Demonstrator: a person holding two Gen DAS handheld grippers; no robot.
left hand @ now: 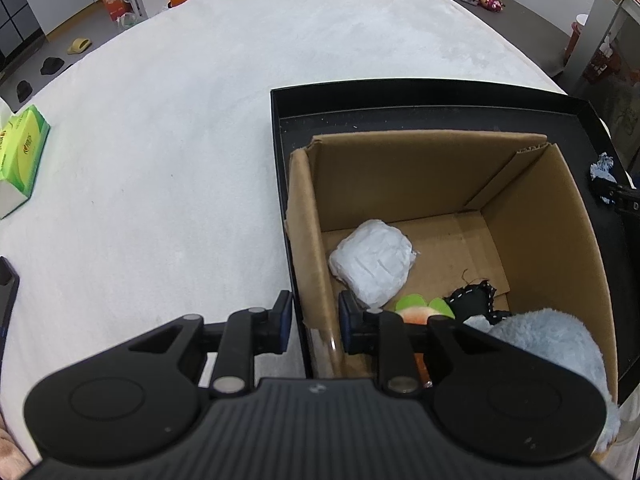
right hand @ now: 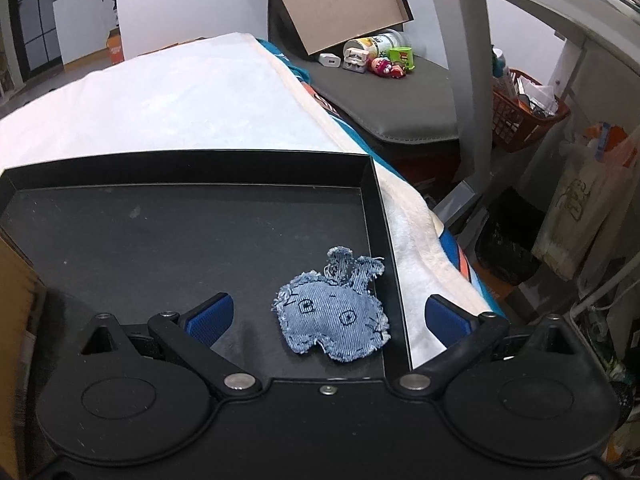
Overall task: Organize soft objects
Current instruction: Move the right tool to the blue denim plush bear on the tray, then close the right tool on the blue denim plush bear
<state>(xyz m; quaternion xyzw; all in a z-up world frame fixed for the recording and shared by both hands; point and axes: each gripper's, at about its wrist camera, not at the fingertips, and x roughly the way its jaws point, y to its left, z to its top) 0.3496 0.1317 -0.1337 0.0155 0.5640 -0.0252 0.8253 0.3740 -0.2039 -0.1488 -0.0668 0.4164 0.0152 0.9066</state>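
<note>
white blanket (left hand: pixel 180 128) covers the table, w/ a black tray (right hand: pixel 160 168) on it at the right edge. cardboard box (left hand: pixel 440 168) stands in the tray's left part and already holds a white bundle (left hand: pixel 374 266), a blue-grey plush (left hand: pixel 552 344), a black stitched piece (left hand: pixel 474 302) and an orange-and-green toy (left hand: pixel 420 308).

left gripper (left hand: pixel 314 322): jaws nearly closed on the box's left wall, one each side. looks like it's steadying the box, though actual contact is hard to tell.

right gripper (right hand: pixel 346 314): jaws wide open, nothing held, poised around the denim bunny (right hand: pixel 334 312) lying flat on the tray floor, close to the right rim.

step in hand, i'd say: pick up the bunny, drop it in the box. tips: right jaw sits outside the rim, so shift the gripper left so both jaws are inside the tray. bunny's thin and floppy, so go low, pinch across the body not the frayed ears. keep the box braced till it's in.
</note>
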